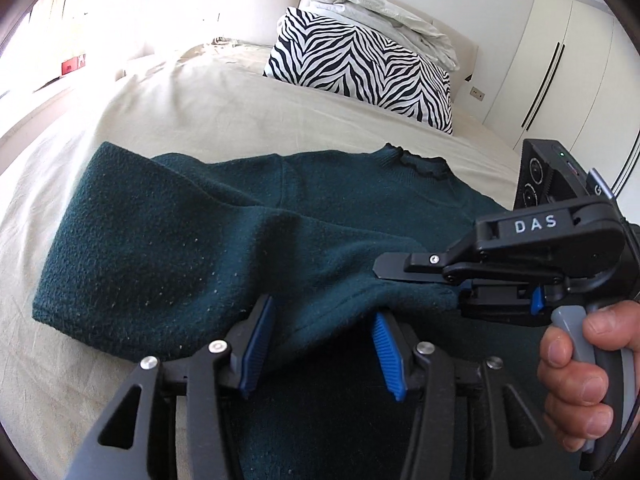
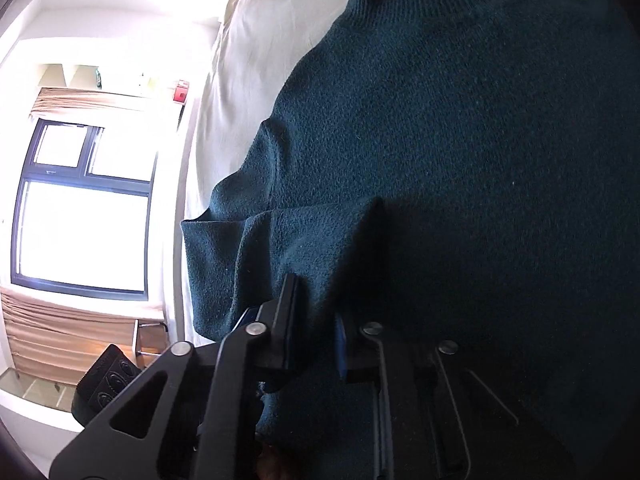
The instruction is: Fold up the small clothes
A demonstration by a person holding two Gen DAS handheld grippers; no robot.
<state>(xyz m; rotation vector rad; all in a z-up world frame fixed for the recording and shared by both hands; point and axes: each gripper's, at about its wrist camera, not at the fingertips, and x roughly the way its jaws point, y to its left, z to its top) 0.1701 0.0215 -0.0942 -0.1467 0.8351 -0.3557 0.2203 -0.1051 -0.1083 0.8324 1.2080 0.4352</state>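
Sweater (image 1: pixel 168 240) between left gripper (image 1: pixel 320 344) pads

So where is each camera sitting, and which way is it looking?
Left wrist view: sits on the left gripper, jaws open, looking down across the green sweater on the bed toward the zebra pillow. The right gripper and the hand holding it show too.
Right wrist view: sits on the right gripper, jaws pinched on the sweater, facing sideways toward the window. Only its own gripper shows.
Shared: the sweater and the bed.
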